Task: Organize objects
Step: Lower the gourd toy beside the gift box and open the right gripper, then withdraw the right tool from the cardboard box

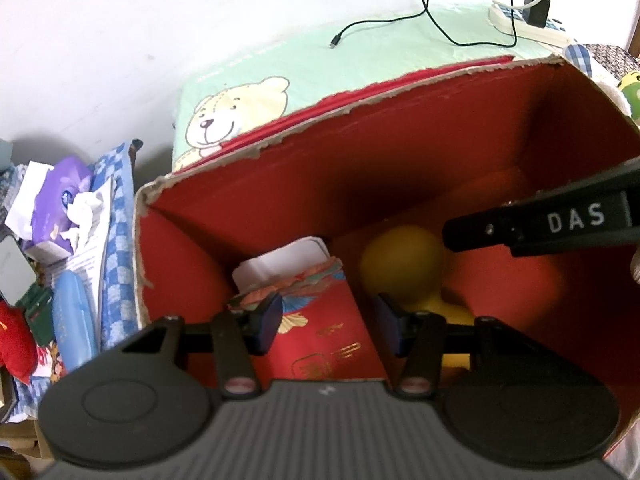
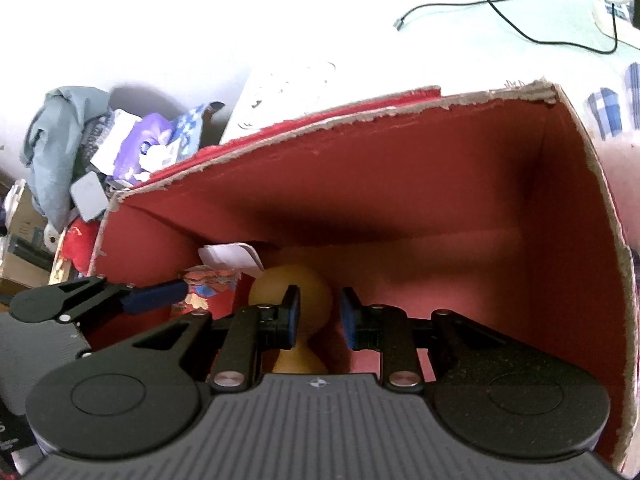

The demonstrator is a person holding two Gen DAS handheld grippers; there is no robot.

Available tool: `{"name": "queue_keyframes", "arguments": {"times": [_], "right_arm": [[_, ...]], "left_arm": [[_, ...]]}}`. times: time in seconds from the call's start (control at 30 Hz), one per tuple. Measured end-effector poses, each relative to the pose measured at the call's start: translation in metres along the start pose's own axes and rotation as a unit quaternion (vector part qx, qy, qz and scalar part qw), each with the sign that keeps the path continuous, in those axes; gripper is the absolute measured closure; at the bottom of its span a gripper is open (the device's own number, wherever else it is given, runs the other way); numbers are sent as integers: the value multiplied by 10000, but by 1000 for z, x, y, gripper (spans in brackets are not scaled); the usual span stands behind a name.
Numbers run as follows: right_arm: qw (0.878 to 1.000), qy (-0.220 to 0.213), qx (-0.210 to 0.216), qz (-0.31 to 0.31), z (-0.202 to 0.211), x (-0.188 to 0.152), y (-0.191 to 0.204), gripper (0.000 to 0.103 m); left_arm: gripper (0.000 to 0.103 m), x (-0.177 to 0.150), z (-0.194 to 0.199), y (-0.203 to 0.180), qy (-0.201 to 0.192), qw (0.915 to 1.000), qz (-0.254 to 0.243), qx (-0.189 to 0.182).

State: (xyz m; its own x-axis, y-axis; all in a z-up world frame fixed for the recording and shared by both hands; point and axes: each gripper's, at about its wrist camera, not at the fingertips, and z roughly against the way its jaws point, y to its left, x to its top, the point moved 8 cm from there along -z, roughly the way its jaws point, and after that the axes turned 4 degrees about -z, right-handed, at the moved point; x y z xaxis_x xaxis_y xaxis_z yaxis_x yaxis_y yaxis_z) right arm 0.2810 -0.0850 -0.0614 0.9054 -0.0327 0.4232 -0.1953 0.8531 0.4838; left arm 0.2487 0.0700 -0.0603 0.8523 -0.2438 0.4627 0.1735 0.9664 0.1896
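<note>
A red cardboard box with torn rims stands open; both grippers reach into it. Inside stand a red packet with gold print and fan pattern, a white box behind it, and a yellow rounded toy. My left gripper is open, its pads on either side of the red packet, not pressing it. My right gripper is open just above the yellow toy, which sits behind its left pad. The right gripper's finger shows in the left wrist view, and the left gripper's finger in the right wrist view.
The box rests on a mint-green bear-print sheet with a black cable and a power strip. Left of the box lies clutter: a purple tissue pack, a blue case, a red plush.
</note>
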Motion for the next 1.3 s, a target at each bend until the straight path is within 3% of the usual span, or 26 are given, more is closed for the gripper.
{"name": "queue_keyframes", "arguments": {"times": [0.67,1.03,1.3], "right_arm": [[9999,-105,-35,86,2,0,2,78],[9990,-430,70,131,9,4,4,78],[9948,-967,273,141,30,5,7,78]], "left_arm": [[48,2,0,-2,-89,10000,-20,36],[47,4,6,-4,-322,9994,-43,109],[47,4,8,-4,-354,9993,1,128]]}}
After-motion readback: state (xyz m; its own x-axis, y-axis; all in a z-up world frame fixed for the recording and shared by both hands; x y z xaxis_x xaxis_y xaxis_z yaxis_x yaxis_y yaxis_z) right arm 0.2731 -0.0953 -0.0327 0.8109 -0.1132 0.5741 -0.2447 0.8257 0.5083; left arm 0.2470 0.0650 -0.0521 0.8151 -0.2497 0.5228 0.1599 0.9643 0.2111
